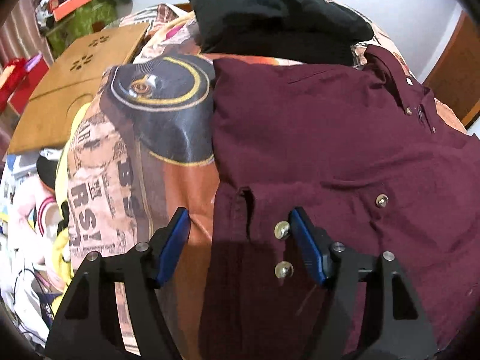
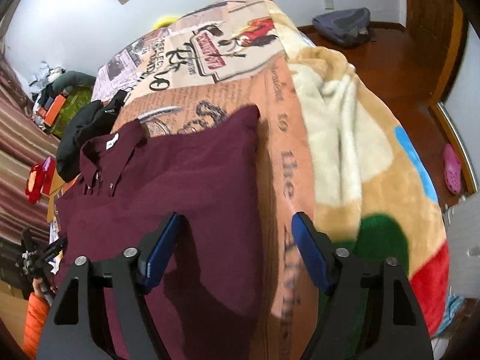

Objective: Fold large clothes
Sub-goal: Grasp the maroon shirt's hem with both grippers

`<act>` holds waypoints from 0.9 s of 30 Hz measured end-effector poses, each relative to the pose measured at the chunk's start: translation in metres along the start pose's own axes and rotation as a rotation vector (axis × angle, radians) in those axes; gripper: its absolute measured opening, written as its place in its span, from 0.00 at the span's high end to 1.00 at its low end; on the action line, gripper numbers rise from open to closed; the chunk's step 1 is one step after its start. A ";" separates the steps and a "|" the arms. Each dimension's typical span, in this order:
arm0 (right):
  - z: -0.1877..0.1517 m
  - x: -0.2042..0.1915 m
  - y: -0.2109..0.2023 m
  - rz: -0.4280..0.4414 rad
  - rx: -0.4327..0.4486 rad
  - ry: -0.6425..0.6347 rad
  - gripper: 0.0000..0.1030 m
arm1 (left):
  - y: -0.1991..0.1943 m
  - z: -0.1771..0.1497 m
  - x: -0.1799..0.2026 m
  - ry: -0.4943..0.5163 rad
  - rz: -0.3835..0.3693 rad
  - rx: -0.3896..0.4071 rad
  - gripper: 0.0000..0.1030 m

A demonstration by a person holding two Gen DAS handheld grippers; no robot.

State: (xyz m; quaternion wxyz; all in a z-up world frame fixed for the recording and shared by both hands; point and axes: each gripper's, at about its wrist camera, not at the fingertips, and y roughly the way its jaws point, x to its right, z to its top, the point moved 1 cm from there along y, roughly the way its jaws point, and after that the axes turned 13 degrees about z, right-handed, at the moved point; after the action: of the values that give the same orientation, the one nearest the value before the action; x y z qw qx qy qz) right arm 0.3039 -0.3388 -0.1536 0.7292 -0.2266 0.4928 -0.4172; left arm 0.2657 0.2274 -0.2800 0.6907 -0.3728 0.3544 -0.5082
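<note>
Bed with a printed newspaper-pattern bedspread (image 2: pixel 234 69), carrying a half-folded maroon shirt (image 1: pixel 330 138) with both grippers poised over its lower part.

The shirt lies flat near the bed's middle, collar (image 2: pixel 99 150) toward the black garment (image 1: pixel 270 21), long axis running from collar to the hem nearest the cameras. Left gripper (image 1: pixel 240 240) and right gripper (image 2: pixel 237 246) both have fingers spread, pinching nothing. Risk: each straddles a side edge, so a shallow pinch could catch one layer and undo the folded sleeves.

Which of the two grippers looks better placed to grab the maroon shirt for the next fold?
Probably the left gripper: its open jaws straddle the edge of the maroon shirt right at the buttoned cuff. The right gripper, also open, straddles the shirt's plain side edge, mostly above the bedspread.
</note>
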 end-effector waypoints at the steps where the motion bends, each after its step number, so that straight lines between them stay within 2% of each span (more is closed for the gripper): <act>1: 0.003 -0.001 0.001 0.007 0.000 -0.004 0.43 | 0.001 0.002 -0.001 0.000 -0.005 0.003 0.35; 4: 0.015 -0.004 0.013 0.068 -0.027 0.000 0.55 | 0.006 0.009 -0.006 -0.026 -0.028 -0.006 0.43; 6: 0.020 -0.005 0.023 0.054 -0.033 0.008 0.64 | 0.006 0.011 -0.011 -0.051 -0.029 -0.009 0.57; 8: 0.023 -0.004 0.028 0.016 -0.031 0.026 0.89 | 0.005 0.013 -0.014 -0.076 -0.015 -0.014 0.68; 10: 0.027 -0.005 0.024 0.043 -0.021 0.044 0.91 | -0.001 0.015 -0.015 -0.101 -0.005 -0.022 0.77; 12: 0.032 -0.018 0.012 0.039 0.000 0.008 0.92 | -0.012 0.018 -0.012 -0.103 0.011 -0.019 0.85; 14: 0.039 -0.039 -0.002 0.027 0.040 -0.044 0.92 | -0.024 0.023 -0.009 -0.089 0.034 -0.017 0.89; 19: 0.060 -0.089 -0.037 0.031 0.127 -0.182 0.93 | -0.054 0.038 -0.005 -0.060 0.058 -0.013 0.90; 21: 0.070 -0.103 -0.046 0.033 0.147 -0.223 0.93 | -0.062 0.042 0.000 -0.005 0.044 -0.021 0.89; 24: 0.075 -0.108 -0.044 0.034 0.138 -0.256 0.93 | -0.068 0.044 0.007 0.043 0.123 -0.026 0.85; 26: 0.069 -0.102 -0.035 0.011 0.126 -0.258 0.93 | -0.073 0.043 0.008 0.059 0.142 -0.005 0.77; 27: 0.067 -0.096 -0.030 0.001 0.122 -0.248 0.93 | -0.073 0.044 0.006 0.058 0.136 0.003 0.67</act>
State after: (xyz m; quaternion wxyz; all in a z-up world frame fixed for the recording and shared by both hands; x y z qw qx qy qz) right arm 0.3371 -0.2809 -0.0531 0.7973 -0.2314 0.3726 -0.4147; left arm 0.2729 0.2128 -0.1960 0.7136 -0.3319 0.3980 -0.4714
